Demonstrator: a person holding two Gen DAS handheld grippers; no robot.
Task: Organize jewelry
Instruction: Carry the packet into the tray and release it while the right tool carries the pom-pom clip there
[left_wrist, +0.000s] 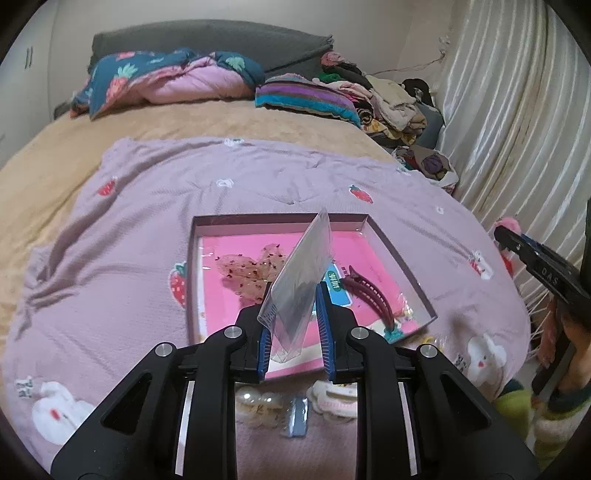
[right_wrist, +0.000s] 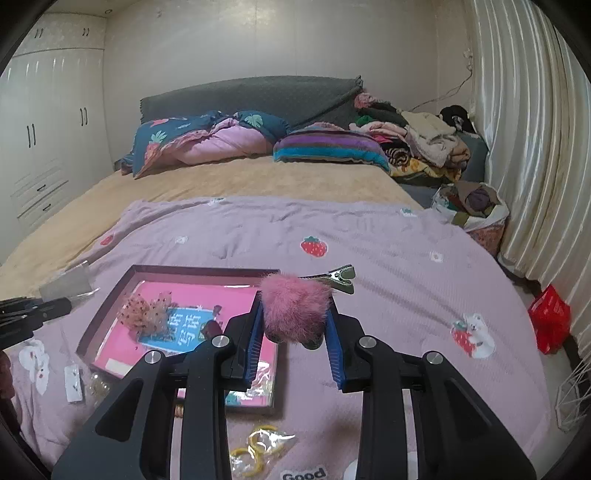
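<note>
Gripping a fluffy pink pom-pom hair clip (right_wrist: 295, 308) by its fur ball, the right gripper (right_wrist: 295, 332) is holding it just right of the shallow pink-lined cardboard tray (right_wrist: 107, 306), its jaws partly closed and squeezing the fur. That clip is looking light and soft, so the fur is likely giving under pressure; the metal alligator beak jutting past it is looking like the firmer hold. The left gripper (left_wrist: 295, 332) is pinching a thin clear plastic sleeve (left_wrist: 301, 277) above the tray, jaws fully closed on it; the sleeve is looking flimsy, slippery and easily bent. Its contents are proving impossible to make out, and the dark red hair claw (left_wrist: 369, 295) in the tray is being partly hidden behind it.
</note>
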